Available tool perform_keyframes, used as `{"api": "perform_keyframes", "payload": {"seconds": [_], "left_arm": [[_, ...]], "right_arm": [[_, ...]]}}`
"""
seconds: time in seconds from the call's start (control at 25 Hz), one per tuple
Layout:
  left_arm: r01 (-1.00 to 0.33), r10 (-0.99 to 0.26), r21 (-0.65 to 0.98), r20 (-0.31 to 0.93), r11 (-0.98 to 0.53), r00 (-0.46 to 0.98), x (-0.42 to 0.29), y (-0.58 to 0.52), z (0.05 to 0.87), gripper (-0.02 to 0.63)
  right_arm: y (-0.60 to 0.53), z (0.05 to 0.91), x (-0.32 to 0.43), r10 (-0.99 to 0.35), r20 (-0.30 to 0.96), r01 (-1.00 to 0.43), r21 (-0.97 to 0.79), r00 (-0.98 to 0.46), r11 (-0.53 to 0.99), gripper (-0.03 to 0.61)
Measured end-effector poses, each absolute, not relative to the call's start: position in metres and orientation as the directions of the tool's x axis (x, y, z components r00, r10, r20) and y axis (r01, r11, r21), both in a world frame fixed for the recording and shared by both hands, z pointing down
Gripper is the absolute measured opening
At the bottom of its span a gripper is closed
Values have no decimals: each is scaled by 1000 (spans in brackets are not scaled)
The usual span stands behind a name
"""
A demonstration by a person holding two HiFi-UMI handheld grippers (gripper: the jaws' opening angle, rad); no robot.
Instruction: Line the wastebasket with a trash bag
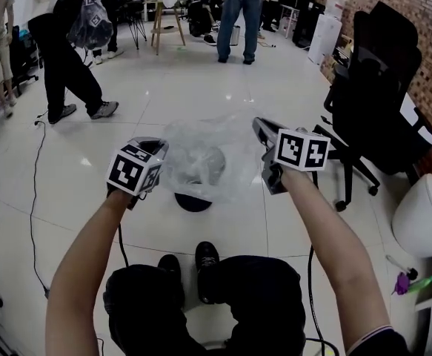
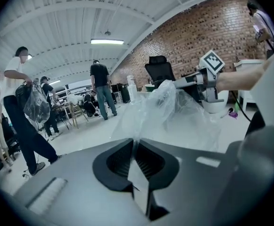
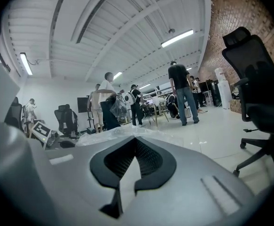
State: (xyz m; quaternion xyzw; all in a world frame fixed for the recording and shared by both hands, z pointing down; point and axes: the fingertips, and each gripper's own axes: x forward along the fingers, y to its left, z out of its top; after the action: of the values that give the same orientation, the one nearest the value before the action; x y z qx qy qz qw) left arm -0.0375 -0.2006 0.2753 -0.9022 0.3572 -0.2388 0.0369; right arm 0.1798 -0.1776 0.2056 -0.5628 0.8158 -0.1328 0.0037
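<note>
A clear plastic trash bag (image 1: 208,158) hangs spread between my two grippers, over the dark round wastebasket (image 1: 193,202) on the floor in front of my feet. In the head view my left gripper (image 1: 161,150) is shut on the bag's left edge and my right gripper (image 1: 261,130) is shut on its right edge. The left gripper view shows the film pinched between the closed jaws of the left gripper (image 2: 136,142), and the bag (image 2: 167,109) runs from there to the right gripper (image 2: 203,76). In the right gripper view the bag (image 3: 122,131) leaves the closed right gripper (image 3: 136,139).
A black office chair (image 1: 371,102) stands at the right by the brick wall, with a white round object (image 1: 423,213) nearer me. A cable (image 1: 34,191) trails over the white tile floor at the left. Several people stand at the back, one person (image 1: 64,50) holding another bag.
</note>
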Motion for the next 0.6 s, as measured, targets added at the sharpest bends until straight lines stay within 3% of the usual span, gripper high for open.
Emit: {"api": "perform_keyframes", "payload": {"seconds": [0.6], "left_arm": [[-632, -639, -192, 455, -751, 620, -32, -240, 300, 12]], "right_arm": [[-217, 241, 176, -890, 203, -904, -223, -409, 365, 2]]}}
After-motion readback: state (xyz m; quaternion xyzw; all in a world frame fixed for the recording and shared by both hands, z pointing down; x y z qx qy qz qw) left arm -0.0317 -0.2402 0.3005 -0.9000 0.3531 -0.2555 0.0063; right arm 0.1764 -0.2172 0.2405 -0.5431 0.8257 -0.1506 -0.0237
